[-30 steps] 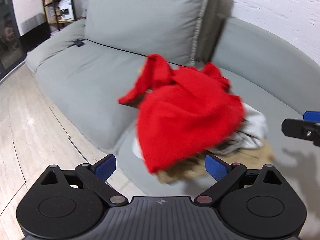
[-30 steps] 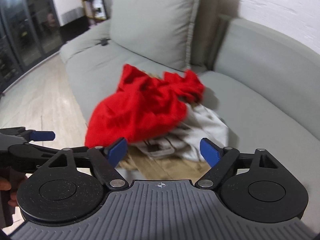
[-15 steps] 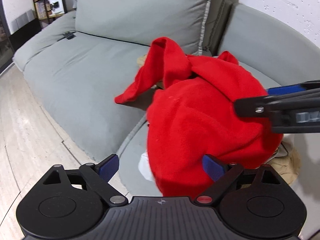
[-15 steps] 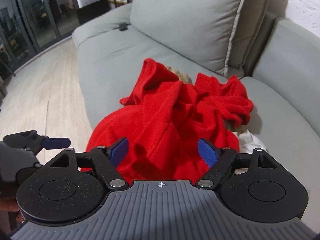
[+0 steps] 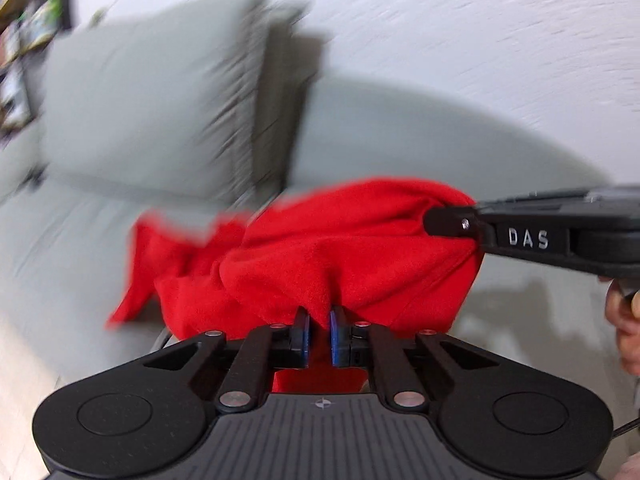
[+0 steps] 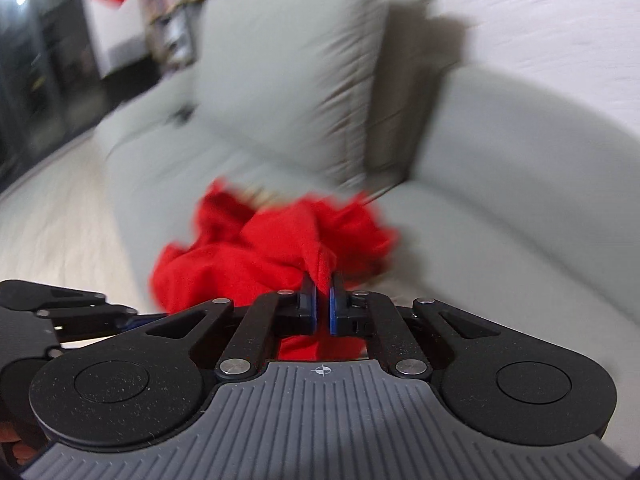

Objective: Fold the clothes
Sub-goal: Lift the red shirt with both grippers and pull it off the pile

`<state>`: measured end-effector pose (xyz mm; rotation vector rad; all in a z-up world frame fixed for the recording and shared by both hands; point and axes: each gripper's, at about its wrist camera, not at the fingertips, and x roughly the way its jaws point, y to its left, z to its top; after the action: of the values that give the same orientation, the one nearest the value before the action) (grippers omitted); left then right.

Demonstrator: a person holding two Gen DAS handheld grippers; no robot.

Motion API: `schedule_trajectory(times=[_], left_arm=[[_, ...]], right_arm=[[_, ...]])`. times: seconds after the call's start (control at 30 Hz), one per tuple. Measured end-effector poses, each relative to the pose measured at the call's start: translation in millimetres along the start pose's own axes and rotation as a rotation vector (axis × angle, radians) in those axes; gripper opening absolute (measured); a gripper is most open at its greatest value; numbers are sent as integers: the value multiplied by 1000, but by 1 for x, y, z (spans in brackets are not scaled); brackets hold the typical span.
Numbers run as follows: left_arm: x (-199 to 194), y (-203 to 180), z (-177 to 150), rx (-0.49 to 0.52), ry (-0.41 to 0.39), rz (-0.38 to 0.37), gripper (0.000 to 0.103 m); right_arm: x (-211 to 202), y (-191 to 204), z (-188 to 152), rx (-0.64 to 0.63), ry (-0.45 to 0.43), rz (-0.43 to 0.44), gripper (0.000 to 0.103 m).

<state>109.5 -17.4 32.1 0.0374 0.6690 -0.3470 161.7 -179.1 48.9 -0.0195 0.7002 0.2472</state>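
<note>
A red fleece garment [image 5: 340, 248] hangs bunched over the grey sofa seat [image 5: 72, 240]. The jaws of my left gripper [image 5: 319, 316] are closing, and its blue pads pinch a fold at the garment's near edge. My right gripper [image 5: 436, 220] comes in from the right and grips the garment's upper right corner. In the right wrist view the red garment [image 6: 260, 248] trails away from the right gripper [image 6: 322, 284], whose jaws are closing with a ridge of cloth pressed between the pads. The left gripper [image 6: 132, 318] shows at the left edge. Both views are motion-blurred.
A big grey back cushion [image 5: 152, 112] and the curved sofa armrest [image 5: 400, 132] stand behind the garment, under a white textured wall [image 5: 440, 20]. A hand [image 5: 624, 320] holds the right gripper. Pale floor [image 6: 52, 232] and a bookshelf [image 6: 180, 20] lie left.
Both grippers went from wide open to shut on the red garment. The garment has come up off the pile of clothes. Both views have swung upward and blurred.
</note>
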Motion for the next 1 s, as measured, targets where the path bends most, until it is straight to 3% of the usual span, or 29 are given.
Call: schedule_trajectory(times=[0.13,0.23,0.33,0.47,0.53,0.63,0.77,0.83,1.0], left_arm=[[-13,-102,26,114,-40,-190,8],[-13,-175,15,191,9,-304,8],[1,-230,-18,264,126,-382,9],[23,-263,-73,319,302,-427,13],[29,-271,-103,364,370,-411,15],[31,-253,-138,405,433,-303,23],[38,-223,-149,367,477,-226,27],[43,-226,-150,359,479,-214,39],[47,-245,-168,398,471,-240,80]], right_arm=[[-81,-68,-6,108,-95,-153,5],[-149,-128,-40,215,-105,-290,5],[-185,-160,-85,282,-52,-369,5],[-214,-193,-161,411,59,-435,5],[-211,-203,-196,478,136,-437,5],[-195,-207,-244,521,266,-398,7],[-185,-202,-267,491,288,-383,7],[-181,-199,-274,485,299,-372,7],[-168,-193,-286,510,331,-336,7]])
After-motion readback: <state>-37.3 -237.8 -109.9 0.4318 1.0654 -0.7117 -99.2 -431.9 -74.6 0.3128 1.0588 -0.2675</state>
